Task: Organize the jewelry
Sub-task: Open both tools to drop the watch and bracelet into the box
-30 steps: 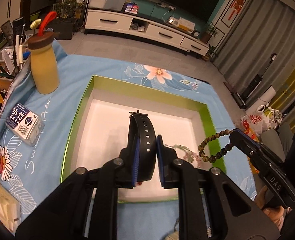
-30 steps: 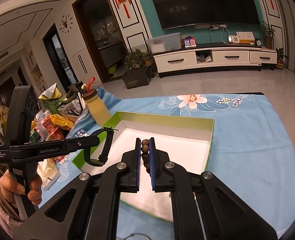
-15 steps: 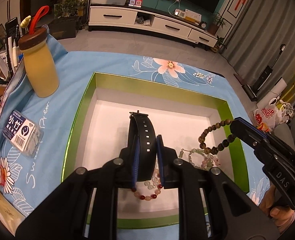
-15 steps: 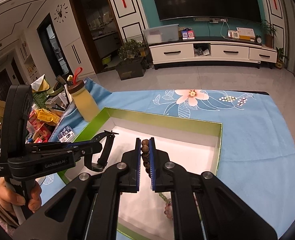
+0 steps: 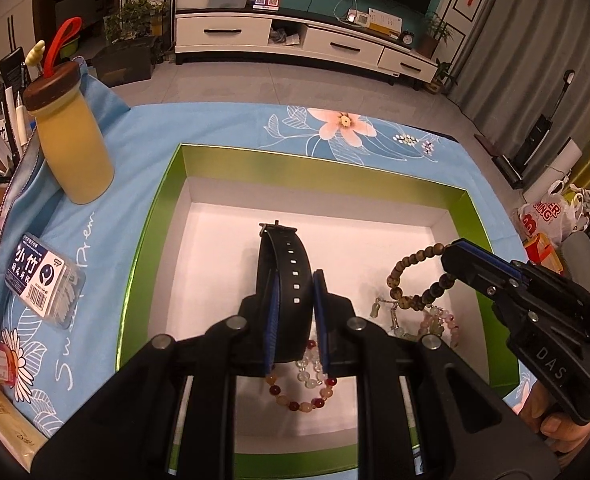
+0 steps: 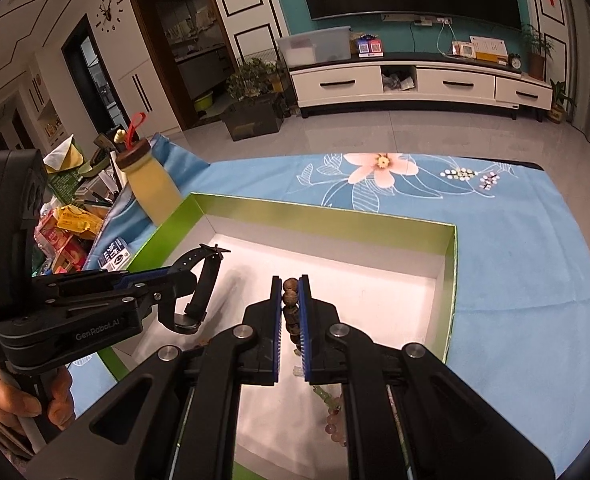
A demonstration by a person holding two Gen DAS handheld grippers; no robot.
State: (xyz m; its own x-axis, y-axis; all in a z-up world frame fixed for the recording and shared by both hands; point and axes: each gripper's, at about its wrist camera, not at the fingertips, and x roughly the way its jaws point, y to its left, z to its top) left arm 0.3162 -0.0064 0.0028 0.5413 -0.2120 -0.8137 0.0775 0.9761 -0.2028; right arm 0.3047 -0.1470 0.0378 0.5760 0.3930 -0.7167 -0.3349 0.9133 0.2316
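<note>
Green-walled box (image 5: 163,216): landmark; white floor, lying on a blue floral cloth (image 5: 143,140).
Left gripper (image 5: 295,312): over the box's middle, fingers clenched on a black watch strap (image 5: 287,264), held off the floor.
Right gripper (image 6: 291,312): over the box's right half, clamped on a brown wooden bead bracelet (image 5: 415,280) hanging above the floor.
Already inside: red-and-pale bead bracelet (image 5: 303,396) near the front wall, half hidden by the left gripper's fingers; pink-green bracelet (image 5: 435,320) by the right wall, beneath the wooden beads.
Outside, left of box: yellow bottle (image 5: 71,148) with brown lid; small blue-labelled packet (image 5: 43,280).
</note>
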